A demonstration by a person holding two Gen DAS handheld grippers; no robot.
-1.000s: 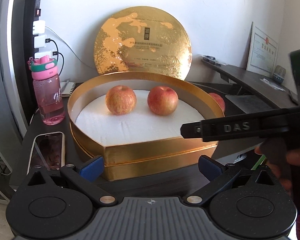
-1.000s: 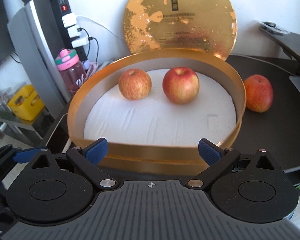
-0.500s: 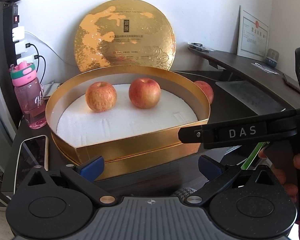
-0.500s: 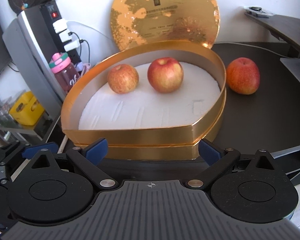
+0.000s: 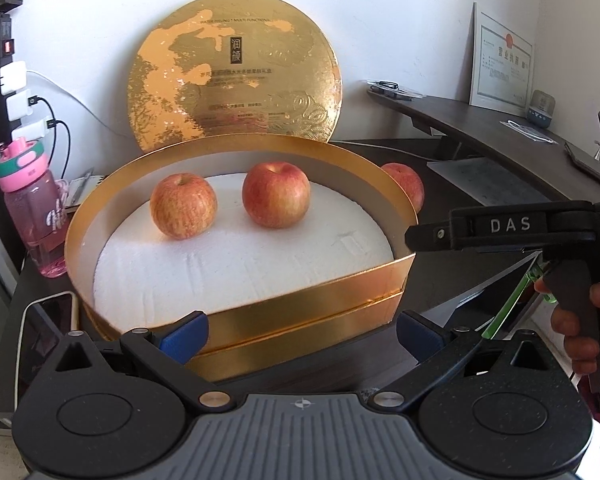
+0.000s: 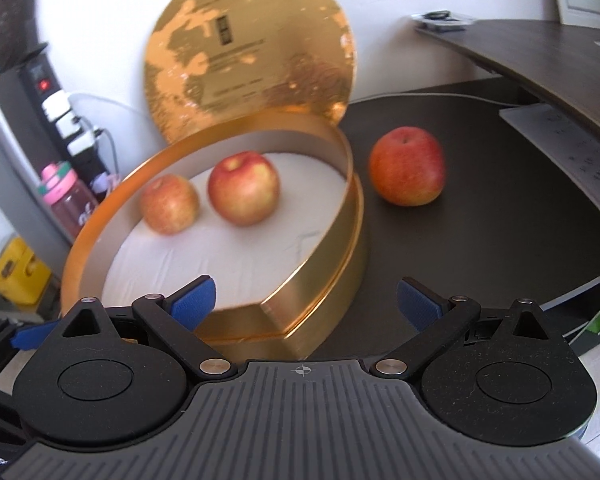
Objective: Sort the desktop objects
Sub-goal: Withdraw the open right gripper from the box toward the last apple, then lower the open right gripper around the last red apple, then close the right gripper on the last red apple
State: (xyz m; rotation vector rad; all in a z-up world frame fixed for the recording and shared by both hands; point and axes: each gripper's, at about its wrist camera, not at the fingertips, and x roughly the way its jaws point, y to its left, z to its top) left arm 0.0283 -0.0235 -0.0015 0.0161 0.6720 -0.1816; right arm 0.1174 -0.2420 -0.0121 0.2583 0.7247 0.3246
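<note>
Gold-foil round box [image 5: 228,312] with white foam lining holds two red-yellow streaked apples [image 5: 183,211]; a third red apple [image 5: 406,182] peeks out at 2 o'clock behind the rim. The left gripper [image 5: 300,330] has its fingers spread, empty.

Right wrist view: the third apple [image 6: 407,171] rests on the dark desk [image 6: 480,232] at 1 o'clock, beside the box; the right gripper [image 6: 305,300] is spread wide, empty.
</note>
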